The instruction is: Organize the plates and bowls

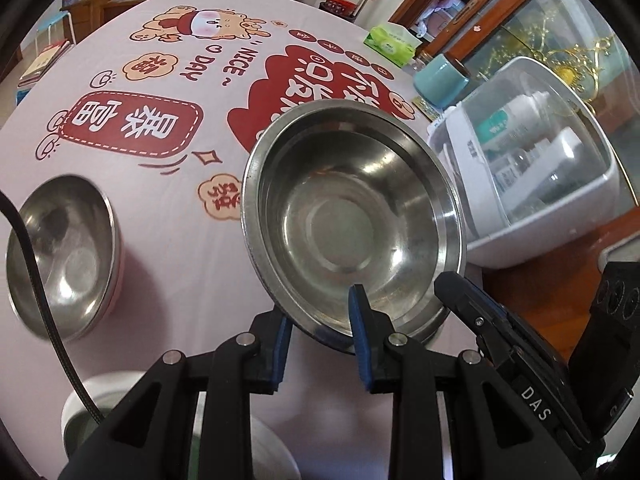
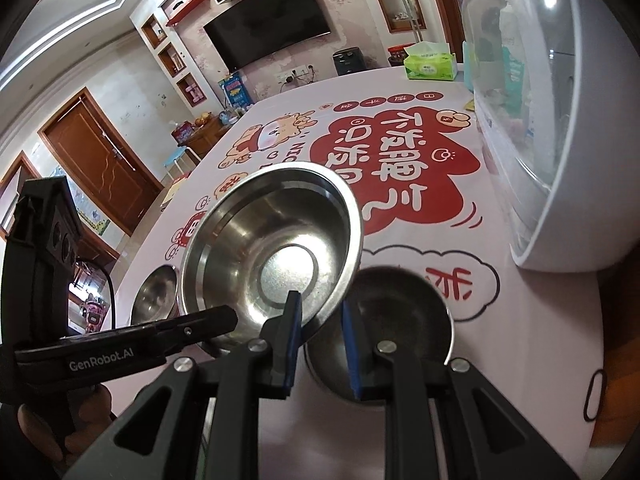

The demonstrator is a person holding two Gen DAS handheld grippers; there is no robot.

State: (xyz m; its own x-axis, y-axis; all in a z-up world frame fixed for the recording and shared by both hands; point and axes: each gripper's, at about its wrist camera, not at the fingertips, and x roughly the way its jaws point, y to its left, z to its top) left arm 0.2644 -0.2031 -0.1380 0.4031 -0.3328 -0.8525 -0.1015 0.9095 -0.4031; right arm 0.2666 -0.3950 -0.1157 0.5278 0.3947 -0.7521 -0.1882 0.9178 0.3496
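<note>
Two grippers shared one rim, so a pull apart could've dropped the tilted steel bowl (image 2: 280, 256) onto the lower bowl (image 2: 404, 304). Right gripper (image 2: 320, 306): jaws narrow, rim pinched btwn them. Left gripper (image 1: 320, 310): wider, straddling the rim, clamp unclear.

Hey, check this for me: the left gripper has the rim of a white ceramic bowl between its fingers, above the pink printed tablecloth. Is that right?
Not quite: the bowl is stainless steel, not white ceramic. The left wrist view shows the left gripper with the rim of a shiny steel bowl between its fingers, above the pink printed tablecloth.
</note>
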